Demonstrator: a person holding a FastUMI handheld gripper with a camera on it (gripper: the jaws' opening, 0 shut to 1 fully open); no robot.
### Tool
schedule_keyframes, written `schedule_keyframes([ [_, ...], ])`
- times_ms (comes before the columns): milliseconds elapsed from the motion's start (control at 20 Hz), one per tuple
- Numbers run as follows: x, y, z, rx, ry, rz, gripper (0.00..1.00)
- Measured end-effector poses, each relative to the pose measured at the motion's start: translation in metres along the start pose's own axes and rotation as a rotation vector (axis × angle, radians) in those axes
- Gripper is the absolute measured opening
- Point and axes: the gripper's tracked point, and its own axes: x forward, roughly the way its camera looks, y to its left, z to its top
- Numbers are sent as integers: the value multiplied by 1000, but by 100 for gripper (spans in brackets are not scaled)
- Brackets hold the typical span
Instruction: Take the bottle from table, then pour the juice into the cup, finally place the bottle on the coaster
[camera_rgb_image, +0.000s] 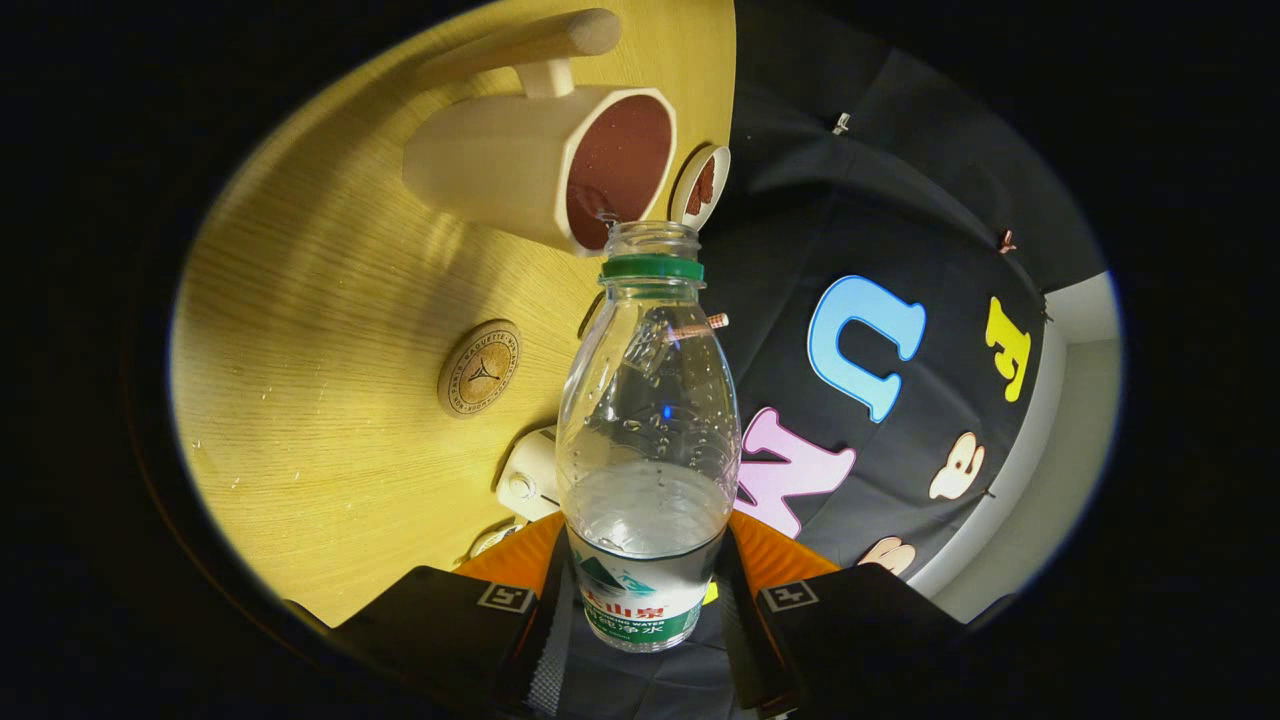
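claw (645, 610) clamping bottle (647, 420), mouth at cup (545, 165) (tilted)

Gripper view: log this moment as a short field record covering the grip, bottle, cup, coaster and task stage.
grip: hand-held gripper shut on the bottle, both fingers on its labelled lower body
bottle: bottle uncapped, tilted, mouth at the cup's rim, clear liquid in its lower part
cup: cup with wooden handle, on the table, dark inside
coaster: coaster bare, beside the cup on the table
stage: pouring pose; bottle not yet on coaster
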Motion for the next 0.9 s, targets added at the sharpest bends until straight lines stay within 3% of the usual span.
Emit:
schedule_keyframes([
  [900,3,-24,4,-95,-27,-62,67],
])
